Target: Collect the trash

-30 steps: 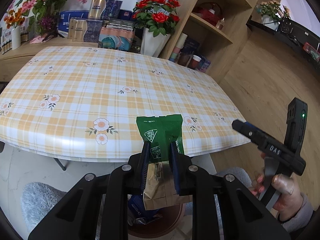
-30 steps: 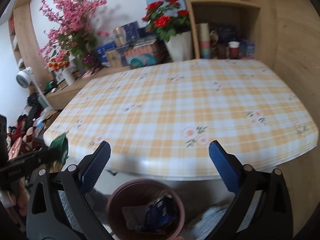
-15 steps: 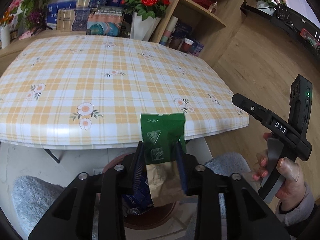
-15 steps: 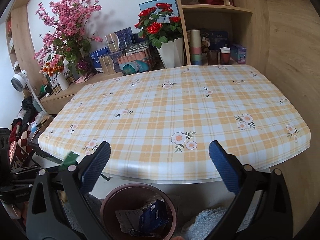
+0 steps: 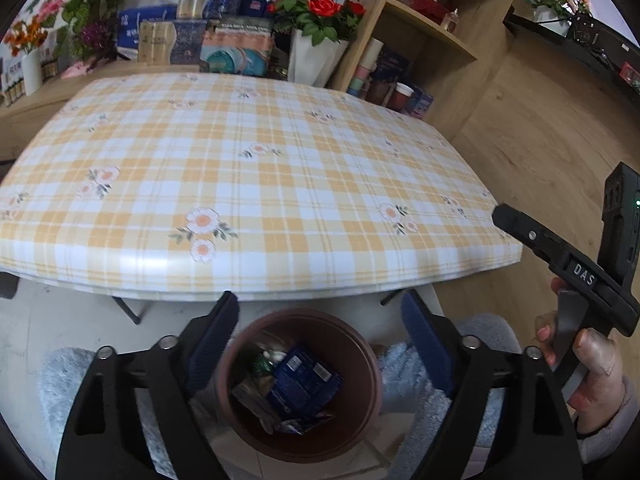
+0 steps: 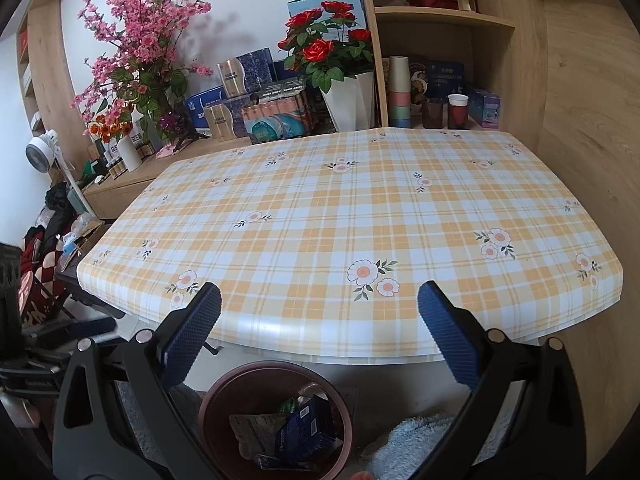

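Note:
A brown round bin (image 5: 362,364) stands on the floor under the table's front edge; it also shows in the right wrist view (image 6: 212,404). In it lie a dark blue packet (image 5: 304,380), a grey wrapper (image 6: 250,428) and a bit of the green packet (image 5: 260,366). My left gripper (image 5: 320,316) is open and empty right above the bin. My right gripper (image 6: 318,316) is open and empty, above the bin's far side; it appears at the right of the left wrist view (image 5: 560,256).
The table (image 5: 260,168) with a yellow plaid flowered cloth fills the middle. Behind it stand a white vase of red roses (image 6: 344,92), boxes and a wooden shelf (image 6: 444,20) with cups. A pale blue rug (image 5: 460,360) lies by the bin.
My left gripper opened and let go of the green packet, which dropped into the bin. The right gripper stayed open and rose slightly.

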